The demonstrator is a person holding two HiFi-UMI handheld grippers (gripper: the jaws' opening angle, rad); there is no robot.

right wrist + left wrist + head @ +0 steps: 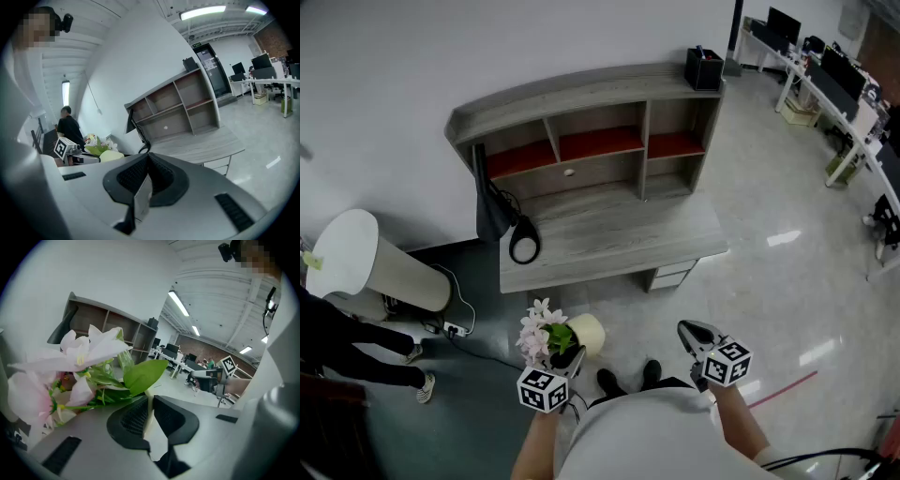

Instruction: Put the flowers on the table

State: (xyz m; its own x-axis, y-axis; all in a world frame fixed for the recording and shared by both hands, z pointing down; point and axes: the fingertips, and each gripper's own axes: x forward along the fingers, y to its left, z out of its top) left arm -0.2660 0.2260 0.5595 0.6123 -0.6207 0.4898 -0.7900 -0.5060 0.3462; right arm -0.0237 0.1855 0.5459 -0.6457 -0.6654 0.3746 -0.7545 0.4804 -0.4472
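Observation:
Pink and white flowers (539, 330) with green leaves stand in a pale yellow pot (588, 333), held in the air in front of the person. My left gripper (571, 357) is shut on the pot; in the left gripper view a cream strip of it shows between the jaws (150, 398), and the blooms (75, 357) fill the left side. My right gripper (694, 334) hangs to the right, shut and empty (147, 157). The grey desk (609, 230) with its hutch stands ahead against the wall; the right gripper view also shows the desk (201, 145) and the flowers (101, 151).
A black bag and a looped cable (504, 225) hang at the desk's left end. A black box (703, 67) tops the hutch. A white round stand (366, 262) and a person (347, 347) are at the left, a power strip (455, 328) on the floor, office desks (834, 84) far right.

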